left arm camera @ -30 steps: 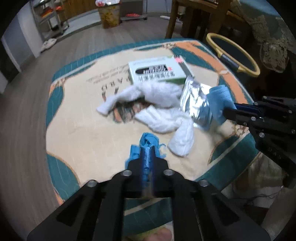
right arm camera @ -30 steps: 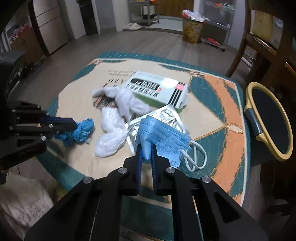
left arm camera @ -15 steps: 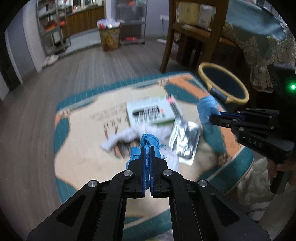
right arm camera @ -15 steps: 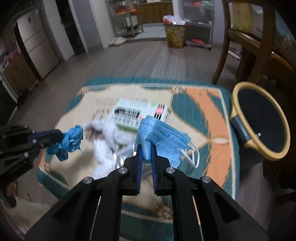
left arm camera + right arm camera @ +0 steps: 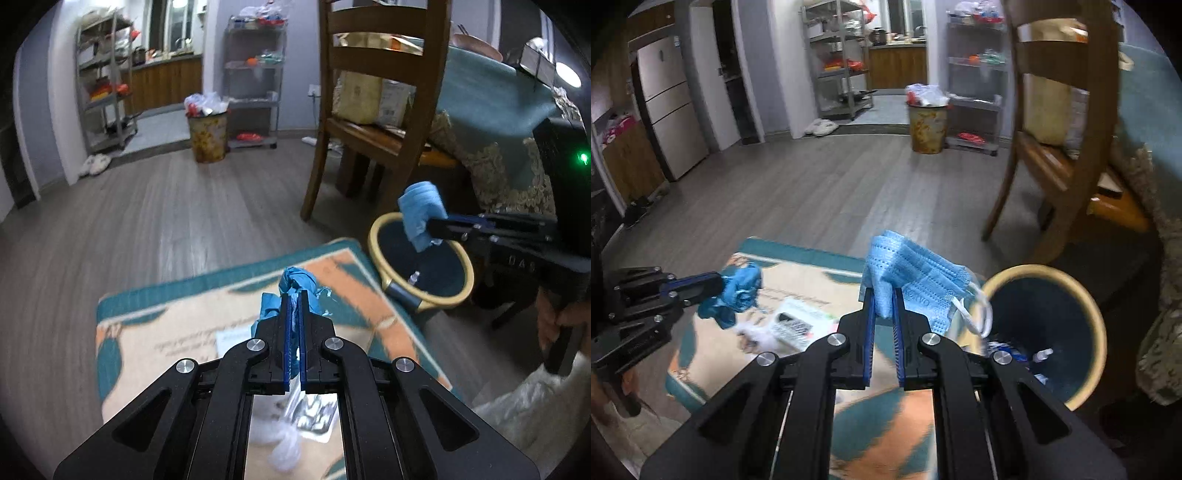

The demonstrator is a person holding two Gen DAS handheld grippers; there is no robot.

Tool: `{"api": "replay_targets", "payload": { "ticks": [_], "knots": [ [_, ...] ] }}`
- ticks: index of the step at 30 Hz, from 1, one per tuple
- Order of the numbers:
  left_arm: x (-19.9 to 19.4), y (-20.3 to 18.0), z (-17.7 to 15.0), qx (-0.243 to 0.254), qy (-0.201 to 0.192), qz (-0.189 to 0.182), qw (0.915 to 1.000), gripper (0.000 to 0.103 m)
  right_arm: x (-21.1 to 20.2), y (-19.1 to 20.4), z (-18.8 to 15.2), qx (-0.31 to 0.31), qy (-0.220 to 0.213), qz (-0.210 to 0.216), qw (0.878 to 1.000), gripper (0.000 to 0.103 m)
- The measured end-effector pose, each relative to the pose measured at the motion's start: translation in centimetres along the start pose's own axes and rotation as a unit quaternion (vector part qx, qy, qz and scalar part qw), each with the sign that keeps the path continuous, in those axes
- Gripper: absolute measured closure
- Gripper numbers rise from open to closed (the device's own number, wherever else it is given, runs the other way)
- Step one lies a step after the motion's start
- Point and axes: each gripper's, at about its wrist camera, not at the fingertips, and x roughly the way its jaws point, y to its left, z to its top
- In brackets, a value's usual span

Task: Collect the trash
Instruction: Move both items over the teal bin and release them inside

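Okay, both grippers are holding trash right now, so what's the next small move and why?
Probably carry the right gripper a little further over the bin and open it. It is shut on the face mask, which hangs beside the rim in the right wrist view. The left gripper, shut on the crumpled blue glove, is over the mat, farther off.

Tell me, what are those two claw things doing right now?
Left gripper shut on crumpled blue glove. Right gripper shut on blue face mask, beside bin. Nothing blocking.
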Motion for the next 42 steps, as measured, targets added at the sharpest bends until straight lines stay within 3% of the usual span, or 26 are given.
{"api": "replay_targets", "payload": {
  "ticks": [6, 9, 17, 23, 27, 32, 34, 36, 42],
  "knots": [
    [3.4, -3.0, 3.0, 0.010, -0.005, -0.024, 0.9997, 0.099, 0.3, -7.7, 0.0, 0.064, -0.011, -0.038, 0.997, 0.095],
    [5.8, -5.1, 4.2, 0.018, 0.001, -0.040, 0.9990, 0.099, 1.3, -11.3, -1.3, 0.109, 0.006, -0.046, 0.993, 0.095],
    [12.6, -11.3, 6.0, 0.043, 0.024, -0.087, 0.9950, 0.099, 3.1, -18.6, -3.5, 0.160, 0.041, -0.057, 0.985, 0.095],
    [16.8, -15.8, 5.4, 0.063, 0.051, -0.117, 0.9898, 0.099, 5.3, -23.7, -6.2, 0.213, 0.088, -0.059, 0.971, 0.095],
    [19.7, -18.4, 4.6, 0.071, 0.072, -0.129, 0.9864, 0.099, 5.8, -25.6, -7.4, 0.260, 0.102, -0.042, 0.959, 0.095],
    [22.1, -20.0, 3.8, 0.084, 0.084, -0.130, 0.9844, 0.099, 6.2, -25.6, -7.4, 0.257, 0.102, -0.024, 0.961, 0.094],
    [22.8, -20.1, 3.7, 0.076, 0.087, -0.121, 0.9859, 0.092, 5.7, -25.5, -6.9, 0.248, 0.096, -0.035, 0.963, 0.088],
    [23.2, -19.8, 3.7, 0.066, 0.091, -0.118, 0.9866, 0.087, 5.2, -25.5, -6.8, 0.248, 0.083, -0.040, 0.964, 0.073],
    [22.6, -18.7, 4.3, 0.054, 0.083, -0.112, 0.9887, 0.085, 5.3, -25.7, -6.4, 0.257, 0.078, -0.043, 0.962, 0.069]
  ]
}}
